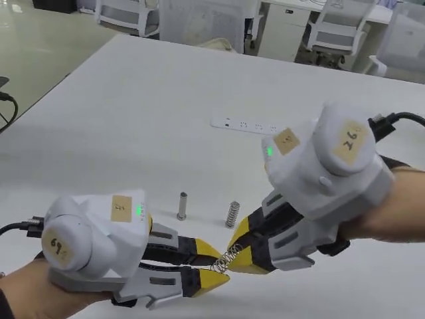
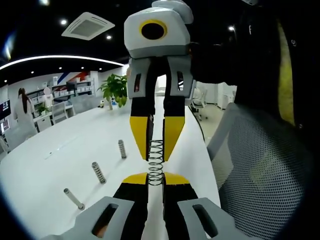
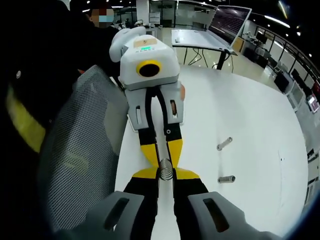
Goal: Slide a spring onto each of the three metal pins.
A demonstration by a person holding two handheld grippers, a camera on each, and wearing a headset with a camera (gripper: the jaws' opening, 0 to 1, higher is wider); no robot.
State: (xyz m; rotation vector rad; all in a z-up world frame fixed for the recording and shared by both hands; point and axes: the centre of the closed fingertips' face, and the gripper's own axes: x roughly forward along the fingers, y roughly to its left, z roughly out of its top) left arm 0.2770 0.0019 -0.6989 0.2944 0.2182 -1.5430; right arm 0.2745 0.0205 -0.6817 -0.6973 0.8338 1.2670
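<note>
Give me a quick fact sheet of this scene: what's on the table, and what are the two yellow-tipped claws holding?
Surface: white table
Left claw: shut on one end of a loose spring
Right claw: shut on the other end of it
Bare pin: upright, no spring on it
Sprung pin: upright beside it, spring already on
Third pin: farther along the row, looks sprung, hard to tell
Background: power strip
</note>
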